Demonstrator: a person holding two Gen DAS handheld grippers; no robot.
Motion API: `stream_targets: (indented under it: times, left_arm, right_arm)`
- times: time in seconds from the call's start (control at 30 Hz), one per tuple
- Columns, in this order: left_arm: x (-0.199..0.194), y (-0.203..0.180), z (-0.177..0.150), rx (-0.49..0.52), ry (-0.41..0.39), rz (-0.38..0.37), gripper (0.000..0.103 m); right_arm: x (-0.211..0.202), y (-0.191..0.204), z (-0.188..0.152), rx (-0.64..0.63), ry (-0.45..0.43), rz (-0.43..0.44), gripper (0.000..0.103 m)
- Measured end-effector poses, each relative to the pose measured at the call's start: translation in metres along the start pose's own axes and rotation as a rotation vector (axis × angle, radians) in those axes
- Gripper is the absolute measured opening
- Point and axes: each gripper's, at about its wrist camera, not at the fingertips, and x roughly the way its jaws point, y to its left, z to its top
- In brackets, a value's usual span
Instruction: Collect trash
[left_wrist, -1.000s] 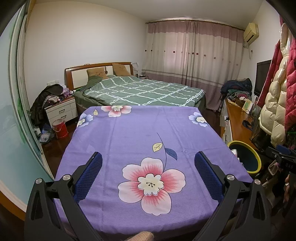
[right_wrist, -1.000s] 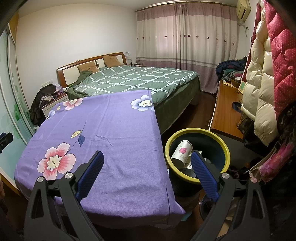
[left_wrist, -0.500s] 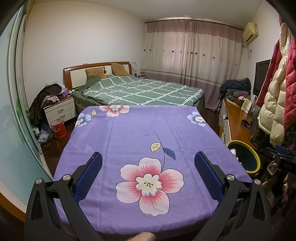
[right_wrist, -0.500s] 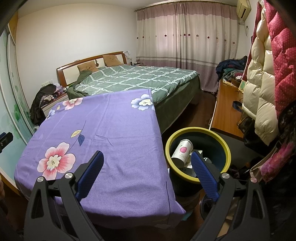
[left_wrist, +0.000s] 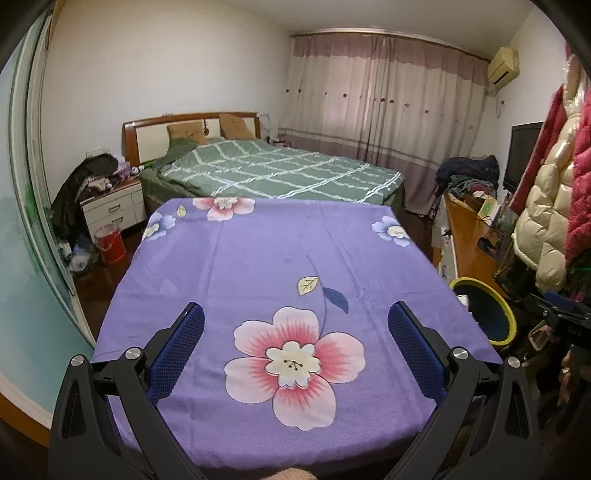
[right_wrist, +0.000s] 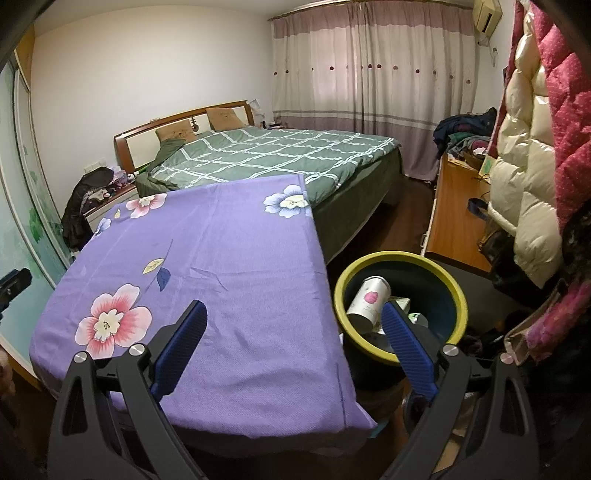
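A dark trash bin with a yellow rim stands on the floor right of a table under a purple flowered cloth. A white can with a pink spot and other scraps lie inside it. The bin also shows at the right of the left wrist view. My left gripper is open and empty above the cloth. My right gripper is open and empty above the table's right edge, its right finger in front of the bin.
A bed with a green checked cover lies behind the table. A nightstand and red bucket stand at the left. A wooden desk and hanging padded coats fill the right side.
The left wrist view has shifted slightly, with the table sliding a little left in frame. The right gripper has barely moved. Both grippers stay open and empty.
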Motion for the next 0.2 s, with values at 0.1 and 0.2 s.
stream_targets:
  times: [0.1,0.2]
  left_arm:
    - [0.022,0.008,0.006,0.001,0.021,0.035,0.098]
    - [0.056,0.022,0.015,-0.007,0.048,0.071,0.098]
  right_arm:
    - [0.016,0.009,0.007,-0.015,0.007,0.021,0.092]
    - [0.042,0.023,0.02,-0.024,0.021,0.062,0.094]
